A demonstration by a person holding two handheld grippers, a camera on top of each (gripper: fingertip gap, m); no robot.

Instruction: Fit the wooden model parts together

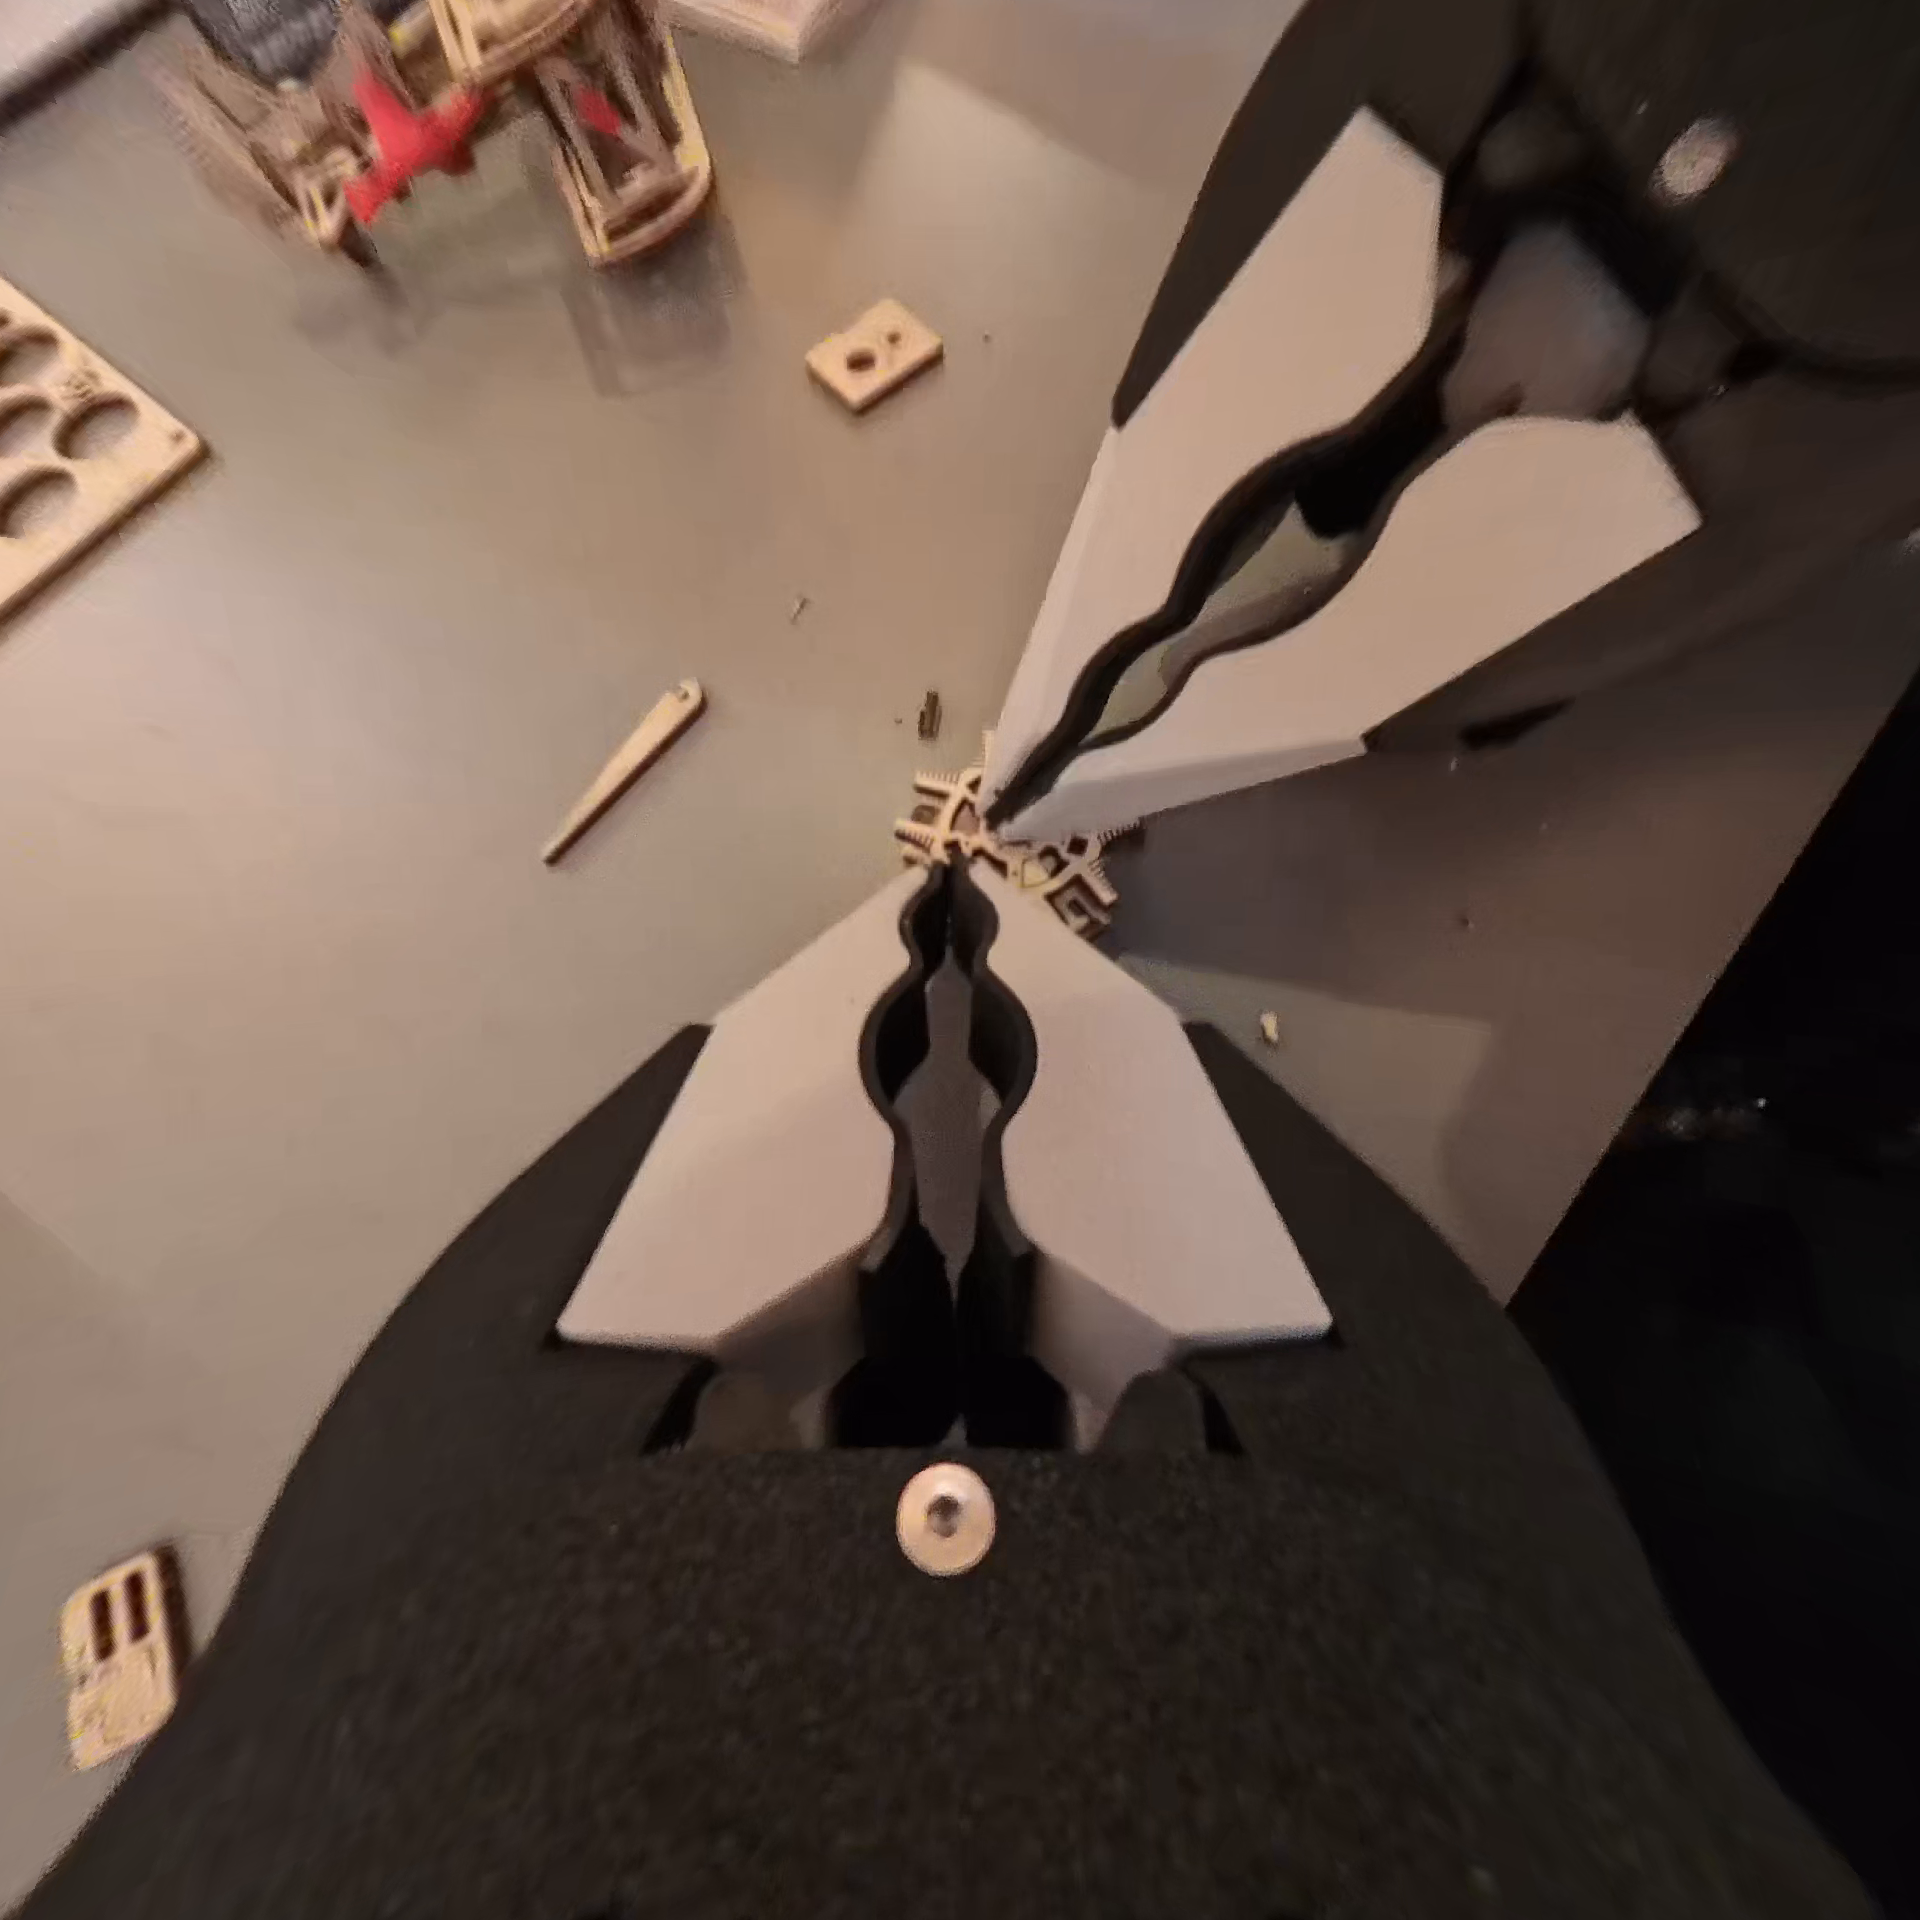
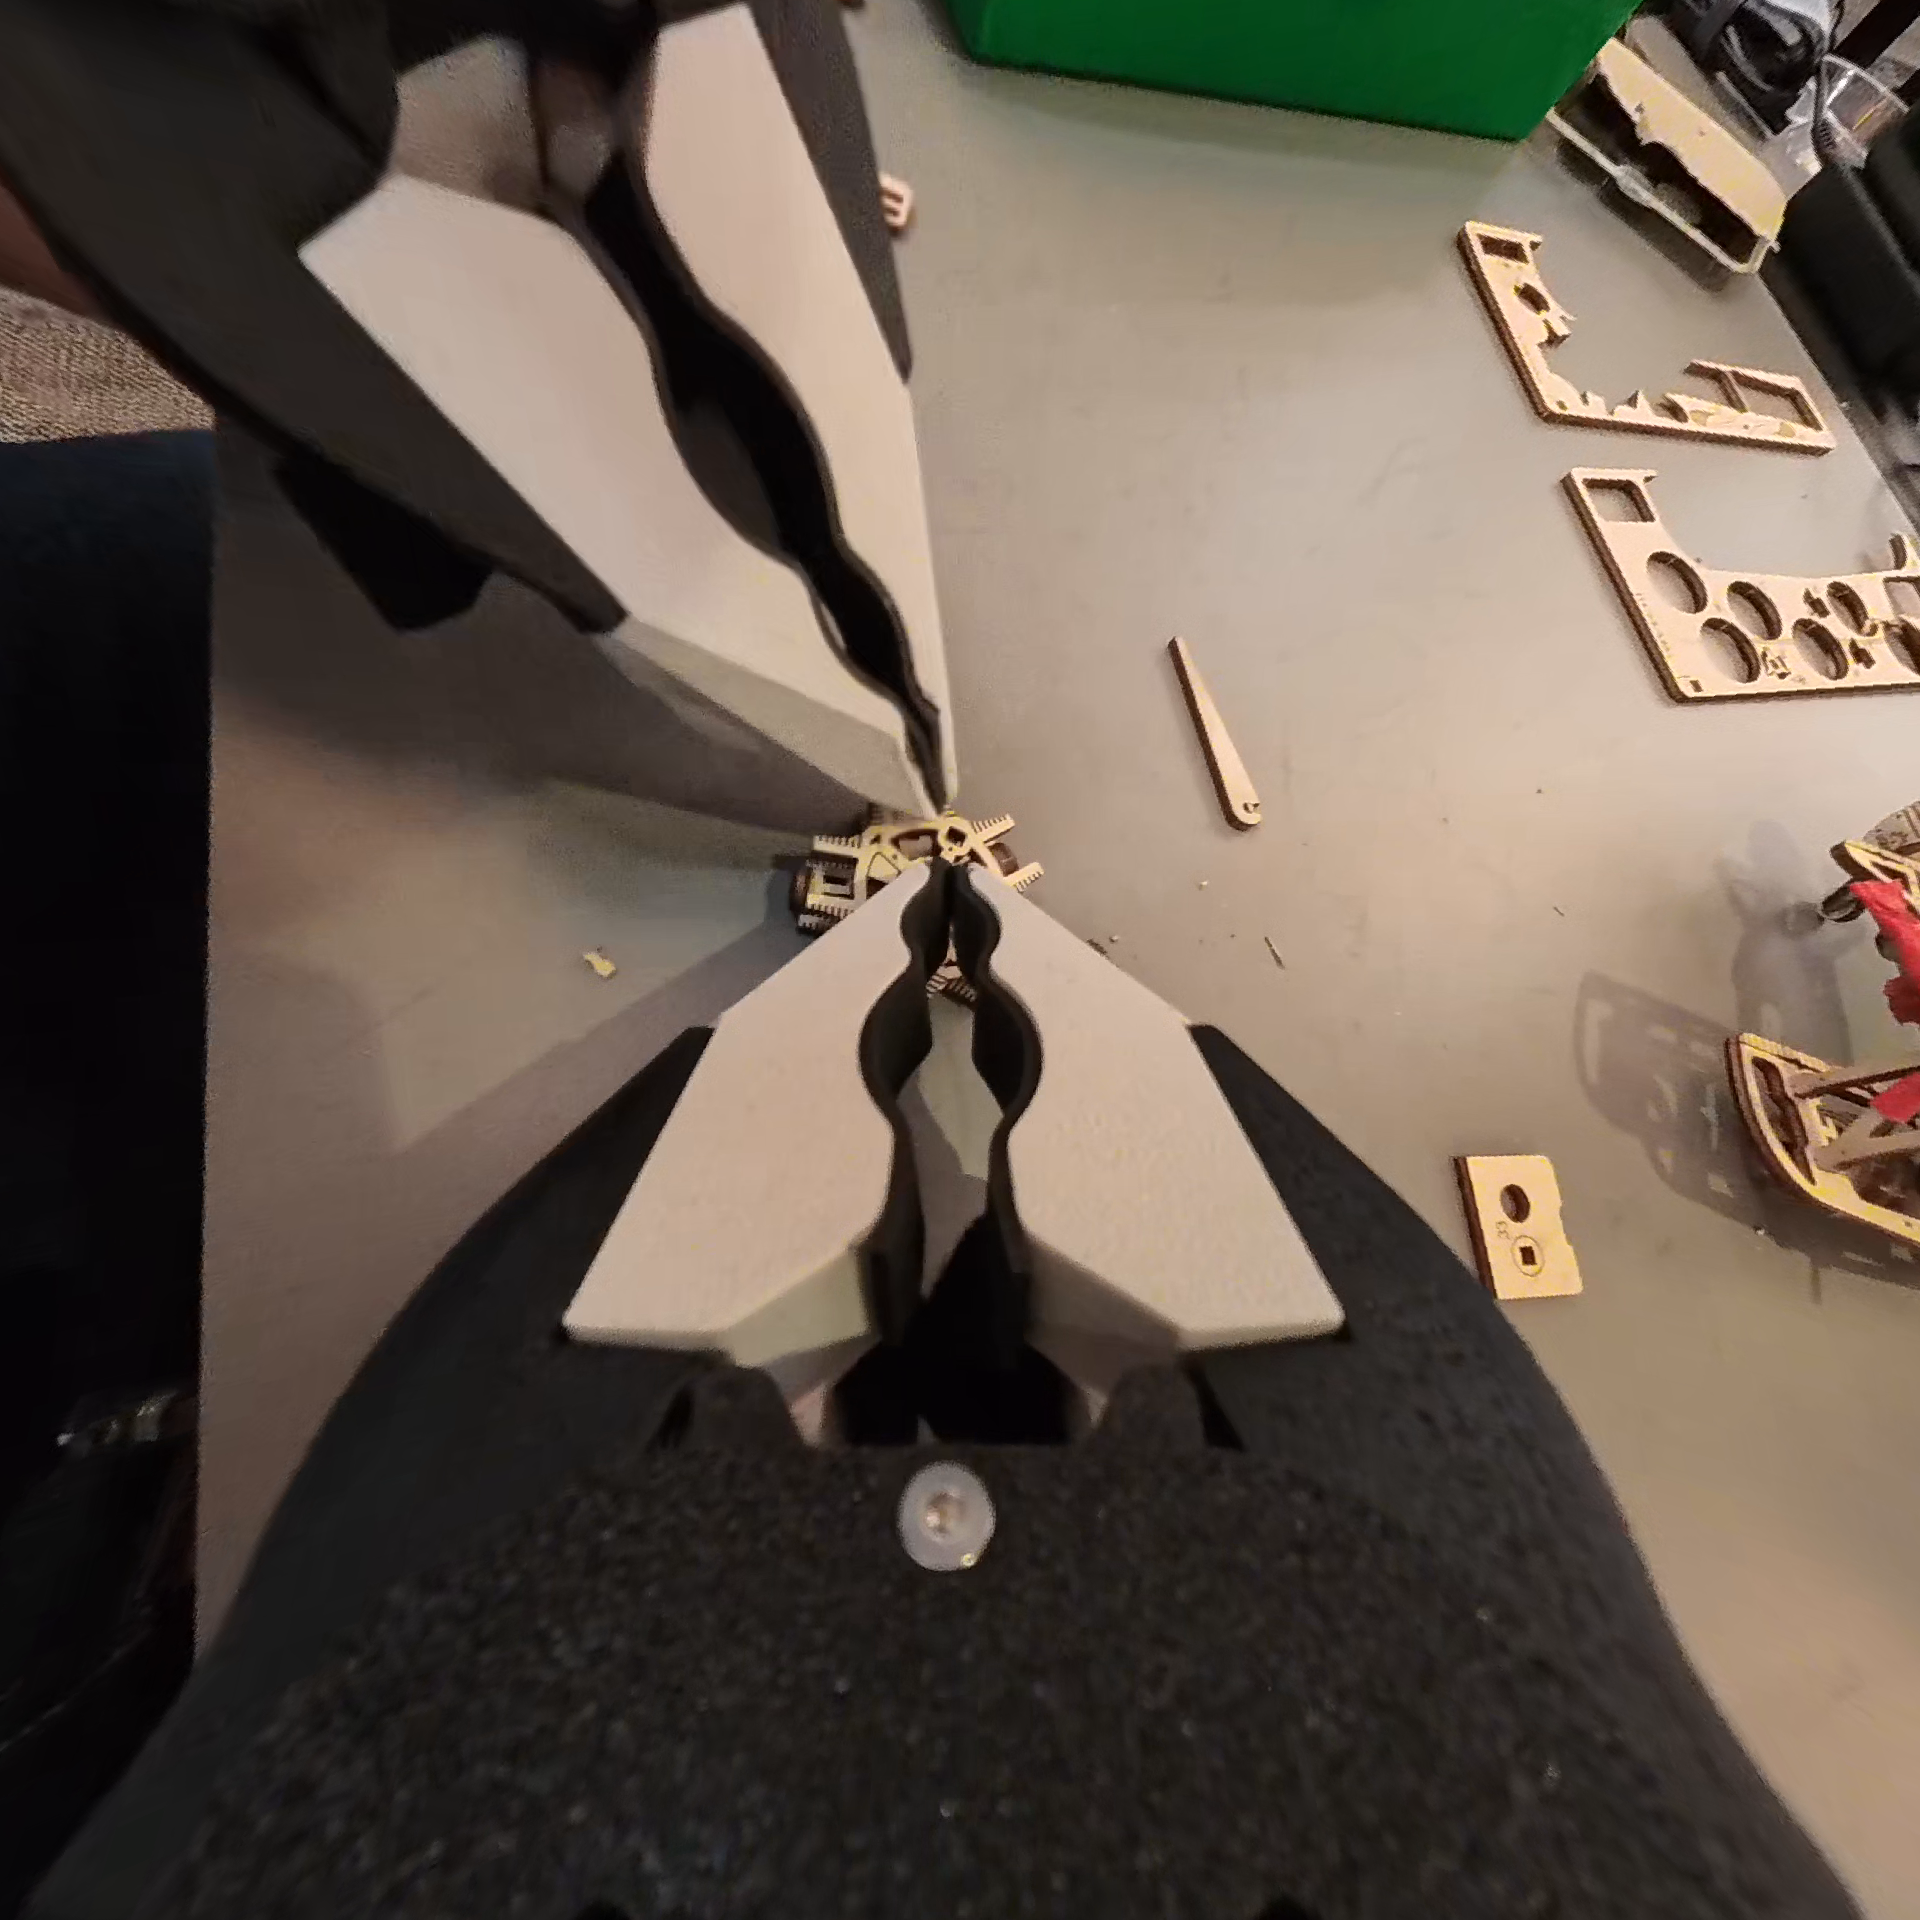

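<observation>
A small wooden gear assembly point(image 1: 940, 821) with toothed wheels sits low over the grey table point(image 1: 416, 987), near its edge. My left gripper point(image 1: 940, 875) is shut, its tips pinching the assembly's near side. My right gripper point(image 1: 995, 821) comes in from the upper right, shut on the same assembly. In the right wrist view the gear assembly point(image 2: 894, 847) lies between my right gripper point(image 2: 948, 875) and the left gripper point(image 2: 940, 805), tip to tip. The fingers hide much of the assembly.
A tapered wooden stick point(image 1: 629, 769) and a small plate with holes point(image 1: 873, 353) lie loose. A part-built wooden model with red parts point(image 1: 447, 135) stands at the back. Punched sheets point(image 2: 1745, 613) and a green box point(image 2: 1299, 52) lie beyond. The table edge point(image 1: 1662, 1039) is close. Only a small space, under 4 cm, lies between the two pairs of fingers.
</observation>
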